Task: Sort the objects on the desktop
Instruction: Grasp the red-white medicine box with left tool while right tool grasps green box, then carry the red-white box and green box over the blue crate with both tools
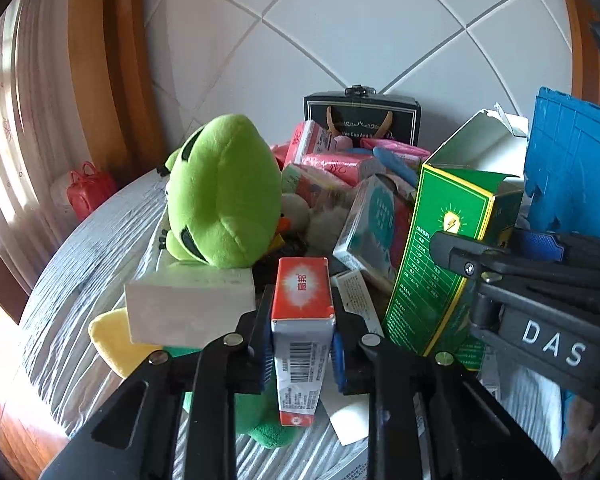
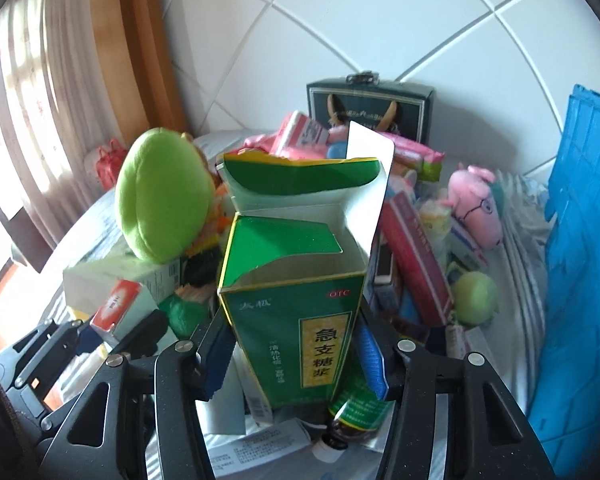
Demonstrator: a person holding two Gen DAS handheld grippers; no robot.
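Note:
My left gripper (image 1: 300, 320) is shut on a small red and white box (image 1: 302, 320) with a barcode and holds it upright above the pile. My right gripper (image 2: 296, 344) is shut on a tall green medicine box (image 2: 296, 320) whose top flaps stand open. That green box (image 1: 440, 256) also shows in the left wrist view, with the right gripper's black body (image 1: 540, 300) beside it. The red and white box (image 2: 116, 308) and the left gripper appear at lower left in the right wrist view.
A green plush (image 1: 224, 192) lies on a white box (image 1: 188, 304). Pink packets (image 1: 328, 160), a dark gift box (image 1: 364, 116), a pink pig plush (image 2: 480, 204) and a brown bottle (image 2: 348, 420) crowd the table. A blue crate (image 2: 580, 260) stands at right.

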